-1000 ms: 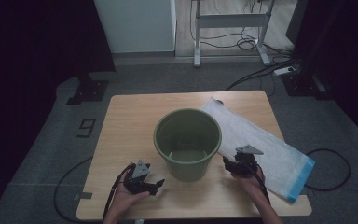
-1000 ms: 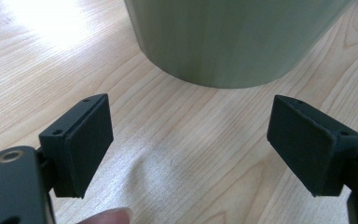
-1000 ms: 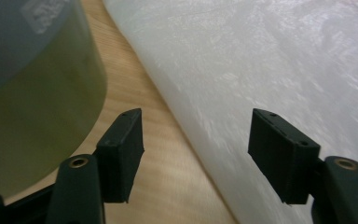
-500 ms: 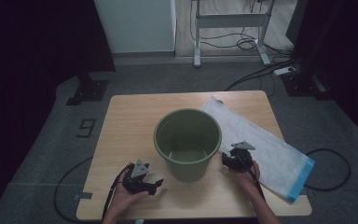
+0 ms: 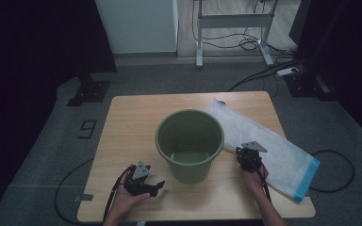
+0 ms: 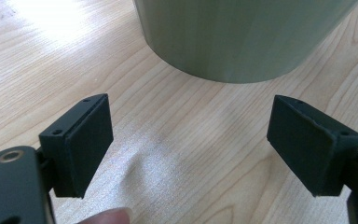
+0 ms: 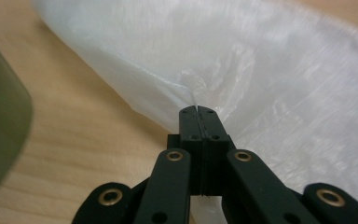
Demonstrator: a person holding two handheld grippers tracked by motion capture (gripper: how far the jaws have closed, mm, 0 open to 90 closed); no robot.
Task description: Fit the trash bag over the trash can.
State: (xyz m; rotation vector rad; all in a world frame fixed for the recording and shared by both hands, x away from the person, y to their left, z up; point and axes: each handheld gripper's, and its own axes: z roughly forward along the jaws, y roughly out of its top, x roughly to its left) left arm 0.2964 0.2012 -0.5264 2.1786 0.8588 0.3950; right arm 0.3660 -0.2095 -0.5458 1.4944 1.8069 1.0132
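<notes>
A green plastic bucket (image 5: pixel 190 143) stands upright at the middle of the wooden table (image 5: pixel 132 117), with nothing visible inside. To its right lies a long white plastic bag (image 5: pixel 273 148) with a blue end, flat on the table. My right gripper (image 5: pixel 246 157) is at the bag's near edge, shut on a pinch of the thin film (image 7: pixel 186 93), which rises in a fold at the jaw tips (image 7: pixel 198 111). My left gripper (image 5: pixel 147 184) rests low at the front left, open, its pads (image 6: pixel 81 144) wide apart over bare wood, facing the bucket's base (image 6: pixel 233 42).
The bag overhangs the table's right edge at its blue end (image 5: pixel 306 181). Cables (image 5: pixel 332 162) lie on the grey floor around the table. A white cabinet (image 5: pixel 136 23) and a metal stand (image 5: pixel 231 28) are at the back.
My right gripper has moved a little left and forward along the bag's edge toward the bucket. The left gripper has stayed in place.
</notes>
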